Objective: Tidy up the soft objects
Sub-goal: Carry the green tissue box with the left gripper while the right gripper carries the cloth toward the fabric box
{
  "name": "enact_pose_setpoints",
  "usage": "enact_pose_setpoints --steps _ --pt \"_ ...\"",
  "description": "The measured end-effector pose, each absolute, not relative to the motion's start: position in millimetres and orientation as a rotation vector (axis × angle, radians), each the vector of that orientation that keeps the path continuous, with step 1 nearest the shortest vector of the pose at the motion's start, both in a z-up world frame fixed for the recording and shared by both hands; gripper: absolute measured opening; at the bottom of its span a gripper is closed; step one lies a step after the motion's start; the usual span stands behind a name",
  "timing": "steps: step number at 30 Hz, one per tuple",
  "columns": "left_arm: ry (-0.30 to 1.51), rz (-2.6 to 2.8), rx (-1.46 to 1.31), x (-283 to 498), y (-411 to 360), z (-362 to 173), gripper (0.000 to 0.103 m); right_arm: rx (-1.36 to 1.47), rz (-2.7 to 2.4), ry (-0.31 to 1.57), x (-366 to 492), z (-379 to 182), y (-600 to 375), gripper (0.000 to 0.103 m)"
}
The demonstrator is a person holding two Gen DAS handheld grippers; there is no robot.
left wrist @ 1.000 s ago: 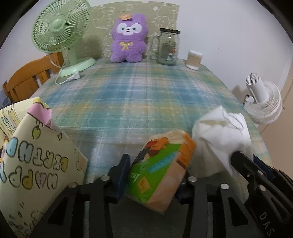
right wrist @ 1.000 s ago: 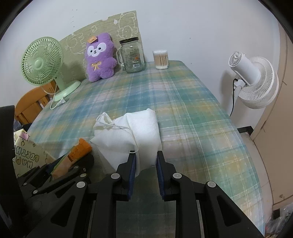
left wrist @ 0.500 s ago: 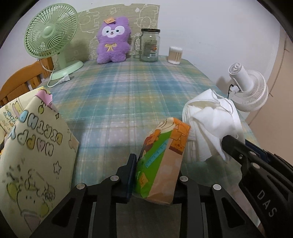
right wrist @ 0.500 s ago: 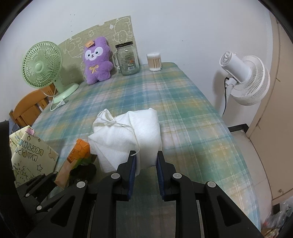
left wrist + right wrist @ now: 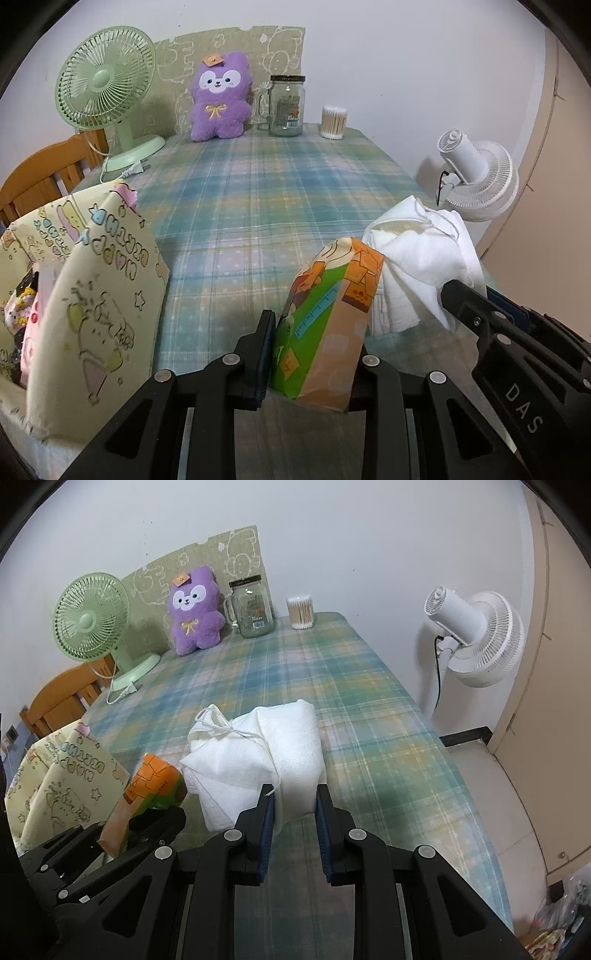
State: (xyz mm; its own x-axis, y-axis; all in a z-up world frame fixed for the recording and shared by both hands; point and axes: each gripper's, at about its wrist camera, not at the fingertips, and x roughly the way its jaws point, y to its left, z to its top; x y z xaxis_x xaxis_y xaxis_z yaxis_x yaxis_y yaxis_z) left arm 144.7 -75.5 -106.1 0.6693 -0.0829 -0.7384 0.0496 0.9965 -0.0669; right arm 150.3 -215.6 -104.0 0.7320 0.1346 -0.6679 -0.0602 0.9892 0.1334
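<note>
1. Left gripper (image 5: 312,354), bottom centre of the left wrist view: fingers pinch an orange-and-green soft pack (image 5: 325,321), raised above the plaid tablecloth (image 5: 258,192).
2. Right gripper (image 5: 294,808), bottom centre of the right wrist view: fingers pinch a white drawstring bundle (image 5: 258,753), just beside the pack.
3. Yellow gift bag (image 5: 92,280), lower left of the left wrist view, stands open.
4. Purple plush (image 5: 220,98), upper centre, against the back wall.

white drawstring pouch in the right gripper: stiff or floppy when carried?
Probably floppy: the white drawstring pouch bulges and creases around the right gripper, which pinches only one end. Likely light, since the free end barely droops. The loose cord might snag.
</note>
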Motion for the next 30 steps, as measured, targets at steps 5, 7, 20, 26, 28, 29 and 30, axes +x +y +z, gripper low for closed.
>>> enact_pose_setpoints --steps 5,7,20,26,28,29,30 --pt "0.816 -0.086 -0.040 130.7 -78.7 -95.3 0.027 0.109 0.104 0.717 132.8 -94.3 -217.4 0.025" --pt "0.811 -0.089 -0.034 126.0 -79.7 -91.9 0.027 0.112 0.102 0.710 127.8 -90.3 -218.3 0.025" --pt "0.735 -0.097 -0.014 94.0 -81.1 -58.5 0.027 0.119 0.098 0.636 92.1 -57.6 -220.4 0.025" --pt "0.701 -0.107 -0.010 83.9 -81.7 -42.7 0.027 0.114 0.092 0.603 80.7 -39.9 -219.7 0.025" --pt "0.690 -0.110 -0.007 80.0 -81.7 -36.4 0.027 0.113 0.090 0.593 77.3 -33.1 -218.7 0.025" --pt "0.685 -0.111 -0.006 77.9 -81.6 -33.6 0.027 0.114 0.090 0.590 75.9 -31.3 -218.9 0.025" --pt "0.681 -0.111 -0.004 76.5 -81.8 -31.4 0.027 0.115 0.090 0.586 74.3 -29.0 -219.0 0.025"
